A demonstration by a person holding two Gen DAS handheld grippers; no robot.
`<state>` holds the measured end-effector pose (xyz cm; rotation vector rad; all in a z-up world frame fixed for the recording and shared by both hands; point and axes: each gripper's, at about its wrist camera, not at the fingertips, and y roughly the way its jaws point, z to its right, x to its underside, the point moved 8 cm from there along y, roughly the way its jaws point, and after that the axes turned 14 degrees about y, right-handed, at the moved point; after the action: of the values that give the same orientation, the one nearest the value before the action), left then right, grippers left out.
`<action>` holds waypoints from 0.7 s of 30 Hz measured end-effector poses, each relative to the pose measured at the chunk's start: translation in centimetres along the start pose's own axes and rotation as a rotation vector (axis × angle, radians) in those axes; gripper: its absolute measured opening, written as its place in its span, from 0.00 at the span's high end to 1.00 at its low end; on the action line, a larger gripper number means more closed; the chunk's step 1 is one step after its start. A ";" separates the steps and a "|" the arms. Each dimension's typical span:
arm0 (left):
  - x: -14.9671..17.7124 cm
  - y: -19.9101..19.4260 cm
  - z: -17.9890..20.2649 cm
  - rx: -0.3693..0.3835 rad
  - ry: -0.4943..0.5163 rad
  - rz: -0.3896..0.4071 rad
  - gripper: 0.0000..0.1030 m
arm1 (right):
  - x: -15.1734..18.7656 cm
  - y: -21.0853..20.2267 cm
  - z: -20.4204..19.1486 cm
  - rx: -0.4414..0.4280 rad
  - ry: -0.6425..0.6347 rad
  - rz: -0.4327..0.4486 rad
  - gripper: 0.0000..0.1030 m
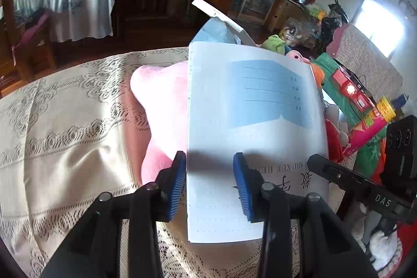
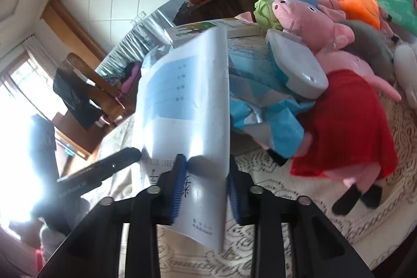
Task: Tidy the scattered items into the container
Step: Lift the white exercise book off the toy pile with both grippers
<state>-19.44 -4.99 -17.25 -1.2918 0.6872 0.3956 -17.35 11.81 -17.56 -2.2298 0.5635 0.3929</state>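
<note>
Blue ribbed pads (image 2: 179,189) of the right gripper (image 2: 204,189) are seen pinching one thin white exercise book with a pale blue label panel (image 2: 187,106). It is held bowed above the lace tablecloth (image 2: 299,220), long axis running away from the fingers. Around its near edge, the left gripper (image 1: 209,186) is spread wide, gripping nothing. No container is seen.

Left gripper (image 1: 209,184) fingers spread, right gripper (image 2: 206,186) fingers pinched closer
</note>
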 end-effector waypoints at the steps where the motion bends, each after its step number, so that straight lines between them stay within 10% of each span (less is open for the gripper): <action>1: -0.2 0.2 0.0 0.010 0.001 0.004 0.61 | -0.1 0.1 0.1 0.005 -0.002 0.000 0.65; 5: 0.0 0.0 -0.6 0.064 -0.029 0.018 0.48 | -0.6 0.4 0.6 -0.026 0.027 -0.001 0.65; 7: 0.9 -0.3 -1.4 0.090 -0.072 0.021 0.05 | -0.5 0.5 0.5 -0.031 0.023 -0.005 0.65; 12: 1.4 -1.0 -1.4 0.092 -0.096 0.040 0.00 | -0.5 0.5 0.3 -0.037 0.021 -0.007 0.65; 14: 1.5 -0.3 -1.1 0.080 -0.092 0.005 0.15 | -0.5 0.4 0.2 -0.033 0.019 -0.008 0.65; 16: 1.9 0.7 -0.1 0.137 -0.098 -0.028 0.52 | -0.4 0.2 0.2 -0.029 0.014 -0.013 0.64; 21: 2.3 0.4 0.5 0.064 -0.086 -0.009 0.70 | -0.1 0.0 0.6 0.006 -0.010 -0.015 0.64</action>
<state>-17.89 -4.66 -18.98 -1.2104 0.6168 0.4158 -17.54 12.24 -17.89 -2.2242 0.5421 0.3943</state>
